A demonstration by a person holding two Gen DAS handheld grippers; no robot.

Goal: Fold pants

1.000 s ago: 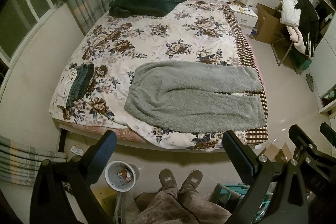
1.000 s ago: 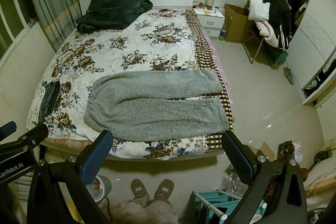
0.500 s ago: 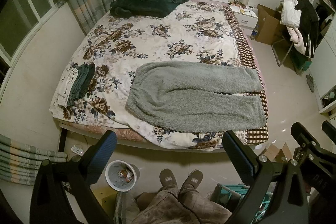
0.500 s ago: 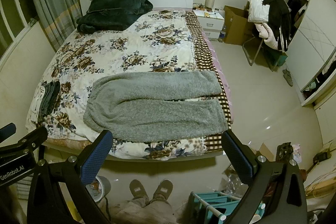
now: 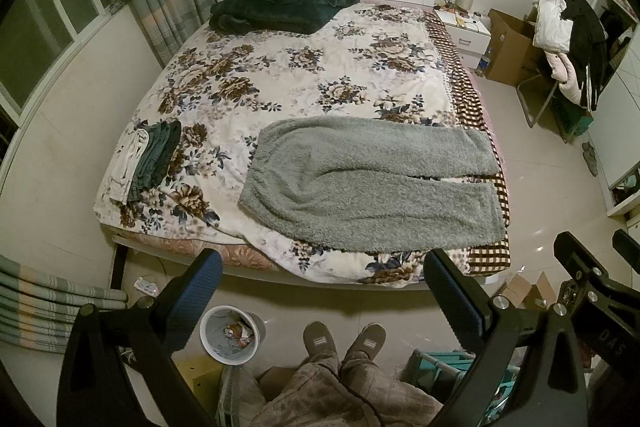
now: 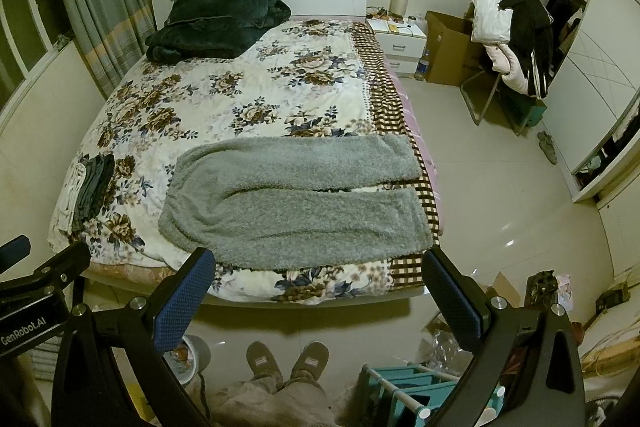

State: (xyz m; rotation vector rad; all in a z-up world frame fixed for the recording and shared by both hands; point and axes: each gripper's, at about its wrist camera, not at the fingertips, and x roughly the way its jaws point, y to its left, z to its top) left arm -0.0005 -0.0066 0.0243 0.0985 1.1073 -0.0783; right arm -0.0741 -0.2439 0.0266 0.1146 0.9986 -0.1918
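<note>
Across the middle of both frames, grey fleece pants lying flat on the floral bed, legs pointing right, left tongs and right tongs hovering wide apart below, gripping nothing

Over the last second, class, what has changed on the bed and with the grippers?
Hardly anything: both views have only drifted slightly. The pants lie flat and unfolded, untouched. The left gripper and right gripper stay open above the floor, holding nothing.

a home bedroom: floral-quilted bed filled the frame centre, nightstand and clothes-draped chair stood upper right.
</note>
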